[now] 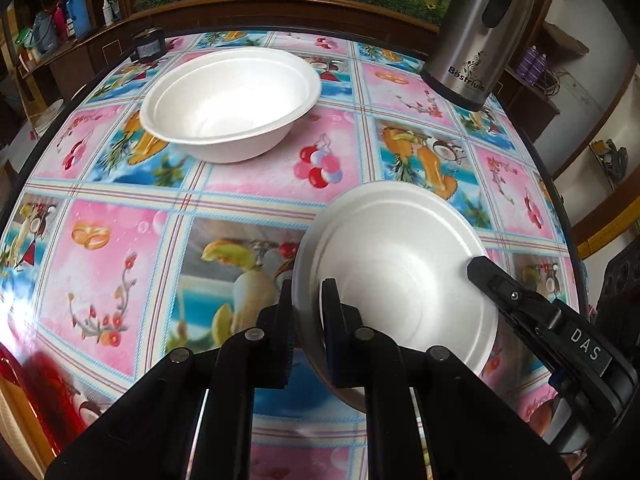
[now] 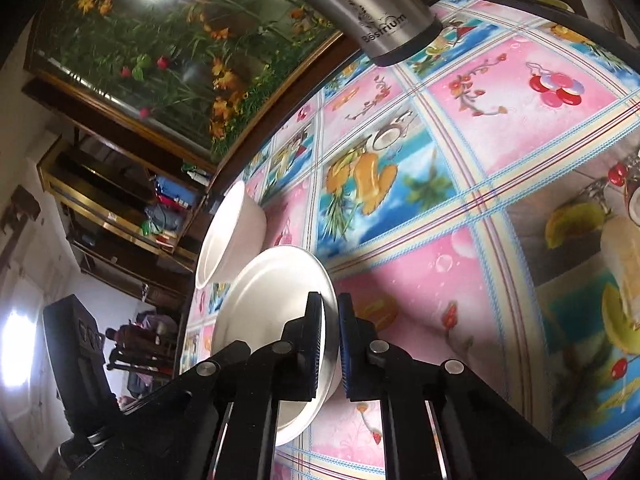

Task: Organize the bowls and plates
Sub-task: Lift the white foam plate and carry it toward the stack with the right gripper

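Two white foam bowls are in view. One bowl point(image 1: 230, 100) stands upright on the patterned tablecloth point(image 1: 120, 264) at the far left; it also shows in the right wrist view point(image 2: 228, 236). The second bowl point(image 1: 400, 268) is tilted and lifted off the table. My left gripper point(image 1: 307, 312) is shut on its left rim. My right gripper point(image 2: 331, 340) is shut on the opposite rim of the same bowl point(image 2: 272, 304); it shows in the left wrist view point(image 1: 486, 272) at the bowl's right edge.
A steel electric kettle point(image 1: 480, 32) stands at the table's far right; it also shows in the right wrist view point(image 2: 368, 12). A small dark jar point(image 1: 148, 44) sits at the far left edge. Wooden shelves and a framed flower picture point(image 2: 160, 52) lie beyond the table.
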Tool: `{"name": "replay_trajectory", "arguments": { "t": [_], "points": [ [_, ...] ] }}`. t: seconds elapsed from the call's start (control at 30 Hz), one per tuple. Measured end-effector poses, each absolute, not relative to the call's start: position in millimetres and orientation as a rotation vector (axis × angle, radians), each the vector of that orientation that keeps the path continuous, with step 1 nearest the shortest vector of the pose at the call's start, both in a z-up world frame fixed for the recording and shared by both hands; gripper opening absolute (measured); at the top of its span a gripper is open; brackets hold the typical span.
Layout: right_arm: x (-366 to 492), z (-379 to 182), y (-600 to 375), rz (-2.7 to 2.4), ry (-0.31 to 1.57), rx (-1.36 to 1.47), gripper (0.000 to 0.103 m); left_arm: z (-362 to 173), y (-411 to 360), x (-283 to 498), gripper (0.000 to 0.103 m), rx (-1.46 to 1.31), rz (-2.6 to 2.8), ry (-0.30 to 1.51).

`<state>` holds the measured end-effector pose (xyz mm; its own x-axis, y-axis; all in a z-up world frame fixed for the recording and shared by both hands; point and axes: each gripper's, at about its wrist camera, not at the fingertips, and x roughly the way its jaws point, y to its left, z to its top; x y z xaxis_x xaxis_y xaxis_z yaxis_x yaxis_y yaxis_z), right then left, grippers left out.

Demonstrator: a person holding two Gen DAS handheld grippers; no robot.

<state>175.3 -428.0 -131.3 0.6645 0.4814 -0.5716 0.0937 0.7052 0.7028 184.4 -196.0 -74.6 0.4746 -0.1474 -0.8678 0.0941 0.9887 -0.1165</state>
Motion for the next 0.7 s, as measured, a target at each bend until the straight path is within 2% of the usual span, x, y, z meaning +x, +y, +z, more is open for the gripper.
{"name": "replay_trajectory", "arguments": {
  "t": [0.7],
  "points": [
    [136.1,-105.2,-384.0,0.253,0.771,0.616,0.008,-58.0,-162.9,142.0,0.011,-0.022,-0.166,0.986]
  ]
}}
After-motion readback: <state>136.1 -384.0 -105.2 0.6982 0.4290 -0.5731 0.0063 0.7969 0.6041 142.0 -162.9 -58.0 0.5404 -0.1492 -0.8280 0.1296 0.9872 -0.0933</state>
